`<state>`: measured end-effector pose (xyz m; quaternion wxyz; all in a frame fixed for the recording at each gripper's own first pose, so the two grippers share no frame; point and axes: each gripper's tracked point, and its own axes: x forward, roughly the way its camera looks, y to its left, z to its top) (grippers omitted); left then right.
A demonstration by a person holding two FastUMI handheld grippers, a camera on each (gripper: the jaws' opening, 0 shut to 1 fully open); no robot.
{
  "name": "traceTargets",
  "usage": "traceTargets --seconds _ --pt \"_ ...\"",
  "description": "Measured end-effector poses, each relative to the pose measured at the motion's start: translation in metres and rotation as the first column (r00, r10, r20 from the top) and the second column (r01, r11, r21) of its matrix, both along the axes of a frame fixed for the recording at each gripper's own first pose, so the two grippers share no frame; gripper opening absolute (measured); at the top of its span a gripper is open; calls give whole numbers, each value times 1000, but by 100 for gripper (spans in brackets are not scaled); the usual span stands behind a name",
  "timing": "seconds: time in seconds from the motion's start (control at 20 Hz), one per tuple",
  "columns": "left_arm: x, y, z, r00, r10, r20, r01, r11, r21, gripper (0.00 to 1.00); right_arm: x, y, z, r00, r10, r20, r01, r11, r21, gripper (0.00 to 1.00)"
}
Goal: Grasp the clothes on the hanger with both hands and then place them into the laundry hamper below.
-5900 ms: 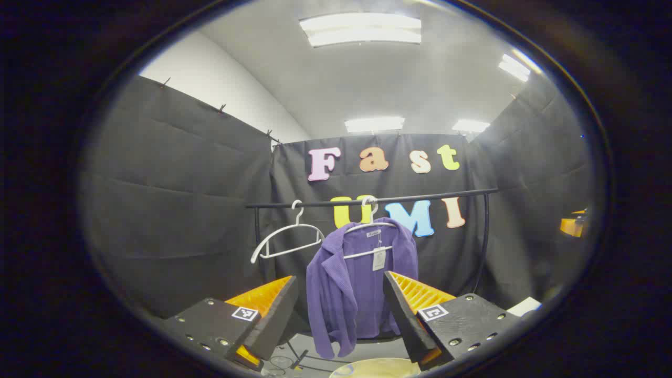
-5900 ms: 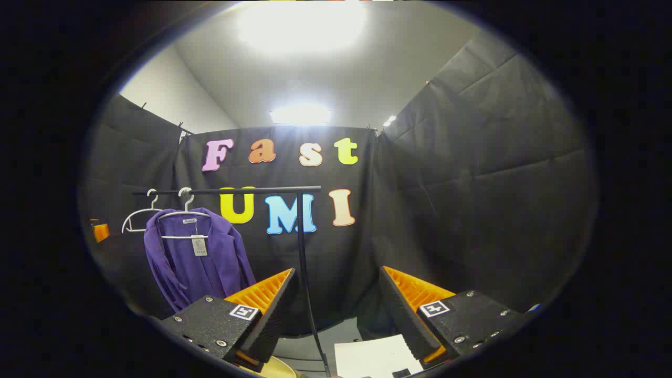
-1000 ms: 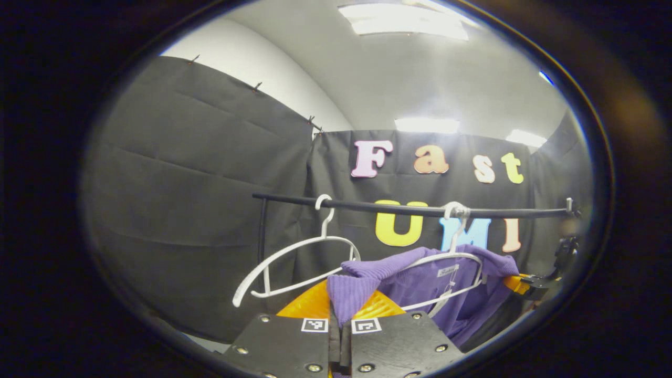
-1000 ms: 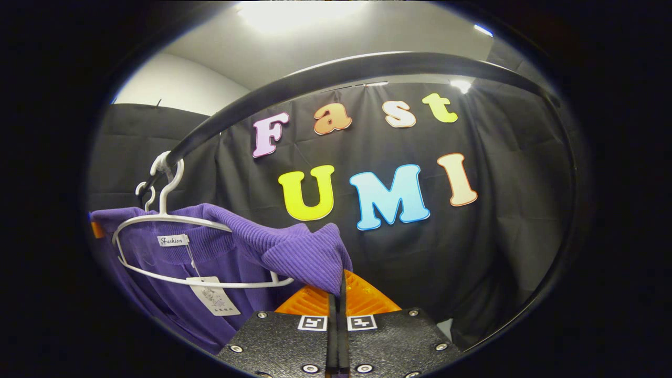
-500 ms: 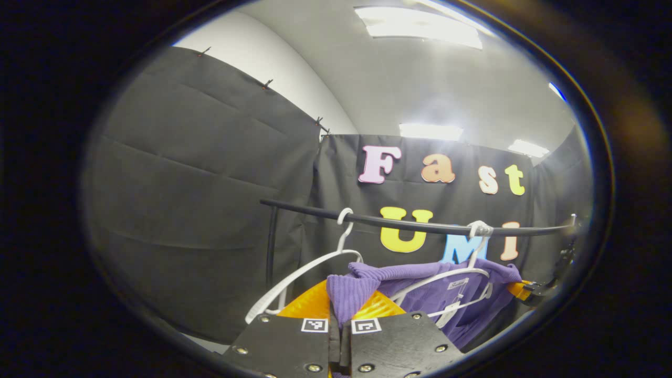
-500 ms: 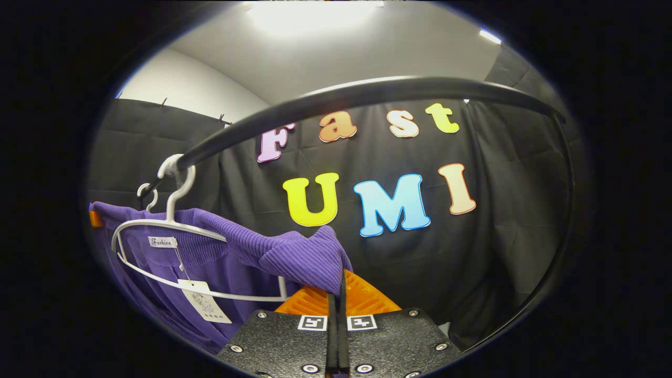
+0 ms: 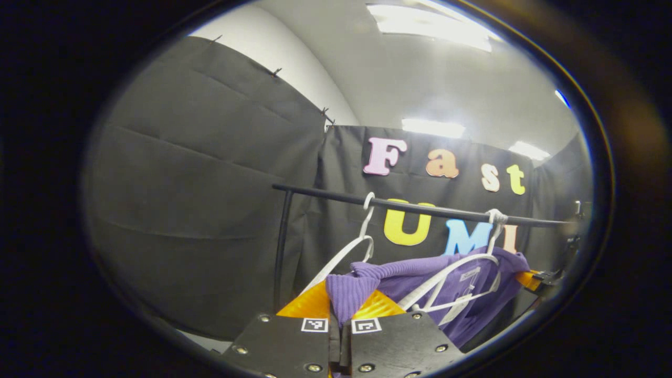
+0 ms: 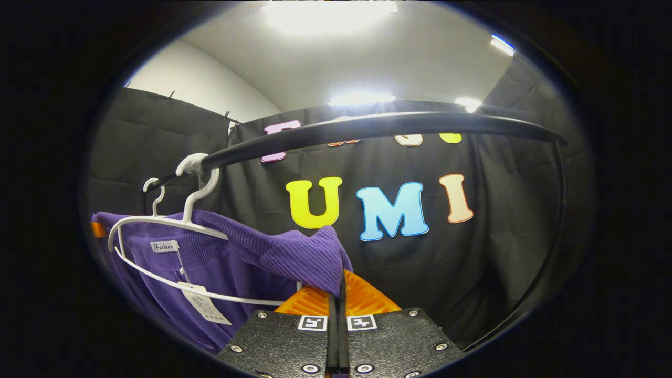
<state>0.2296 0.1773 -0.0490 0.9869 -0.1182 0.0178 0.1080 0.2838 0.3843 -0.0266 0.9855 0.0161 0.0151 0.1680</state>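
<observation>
Left gripper view: both grippers, left gripper (image 7: 340, 315) and right gripper (image 8: 336, 302), stay clenched on the purple cardigan (image 8: 294, 254); the rail (image 8: 367, 126) has risen, so the cardigan is sliding down off the hanger (image 8: 173, 223).

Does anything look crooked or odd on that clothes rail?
Yes. The purple jacket is pulled sideways, each shoulder pinched in a closed gripper. Its white hanger is tilted on the black rail. The empty hanger beside it also hangs askew.
</observation>
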Motion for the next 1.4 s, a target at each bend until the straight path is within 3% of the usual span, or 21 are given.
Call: traceTargets --seconds 0.25,0.3,0.35,0.5,0.55,0.6,0.7,1.3,1.4 --pt "2 -2 -24 999 -16 -28 16 1000 -17 1 -3 0 1 1000 -7 12 7 1000 -22 0" --pt "3 -4 -29 999 -19 -34 18 1000 -24 6 -2 -1 2 1000 -7 10 7 1000 -21 0" --pt "3 -7 -33 999 -23 -42 21 999 -30 1 -2 -2 2 1000 -6 6 6 1000 -19 0" --pt "2 -23 -46 997 -43 -58 40 998 -41 1 1 -5 2 1000 -8 8 8 1000 -18 0" --pt "2 -30 -49 997 -47 -62 44 998 -40 6 3 -6 2 1000 -6 9 7 1000 -18 0" --pt "2 -37 -51 997 -50 -66 47 998 -41 1 3 -7 0 1000 -5 10 5 1000 -17 0" --pt "2 -51 -56 996 -58 -74 55 998 -41 1 7 -10 0 1000 -1 7 1 1000 -15 0" --pt "22 -108 -69 993 -61 -104 58 998 -38 1 48 -58 -13 1000 -27 2 27 1000 1 0" --pt "27 -117 -68 993 -56 -105 53 998 -32 6 56 -66 -13 1000 -27 10 27 1000 2 0"
